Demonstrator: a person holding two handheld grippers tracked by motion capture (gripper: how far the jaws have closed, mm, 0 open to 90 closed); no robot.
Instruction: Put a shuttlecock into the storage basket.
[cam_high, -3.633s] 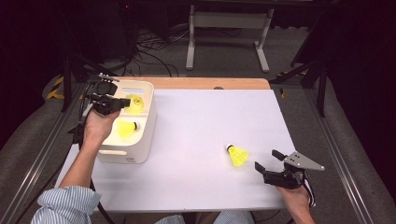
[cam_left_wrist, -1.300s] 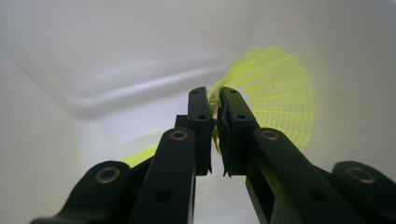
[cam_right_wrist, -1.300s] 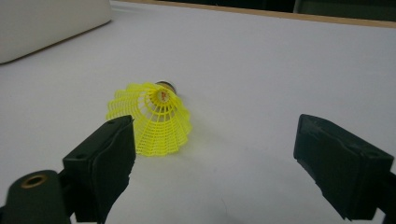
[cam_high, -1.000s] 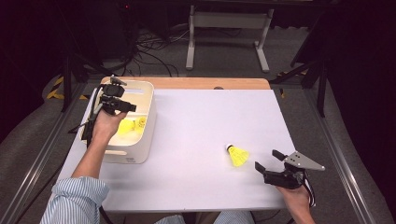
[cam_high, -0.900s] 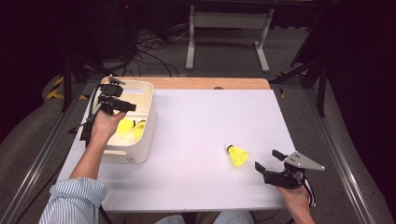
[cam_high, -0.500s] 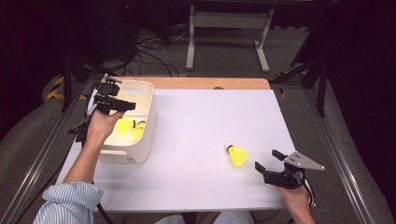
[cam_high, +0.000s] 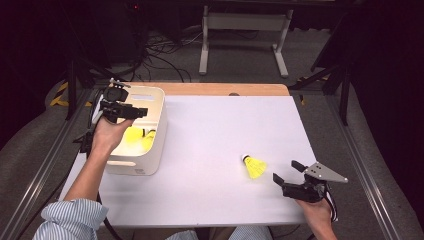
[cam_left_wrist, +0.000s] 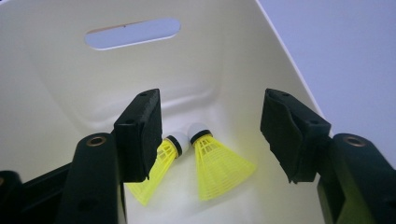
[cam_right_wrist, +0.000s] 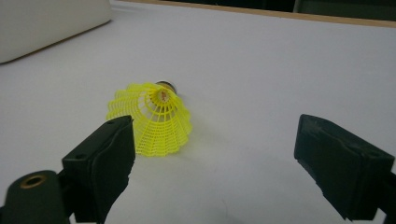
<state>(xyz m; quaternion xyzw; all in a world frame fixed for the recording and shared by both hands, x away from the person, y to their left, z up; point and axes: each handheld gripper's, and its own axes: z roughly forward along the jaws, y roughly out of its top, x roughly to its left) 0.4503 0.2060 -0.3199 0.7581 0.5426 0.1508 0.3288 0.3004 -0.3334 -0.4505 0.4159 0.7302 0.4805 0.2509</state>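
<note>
Left gripper (cam_high: 131, 113) jaws just spread above bin (cam_high: 155, 150), two shuttlecocks (cam_left_wrist: 219, 165) dropped inside; third shuttlecock (cam_high: 255, 167) near spread right gripper (cam_high: 289, 172) next.

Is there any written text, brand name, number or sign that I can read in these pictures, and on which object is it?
No readable text in any view.
Yellow plastic shuttlecock on the table: no print that can be read.
Two yellow plastic shuttlecocks in the bin: plain black band, no lettering.
Cream plastic bin: blank walls.
White table top: blank.
Left gripper and right gripper: no label on the black jaws.
</note>
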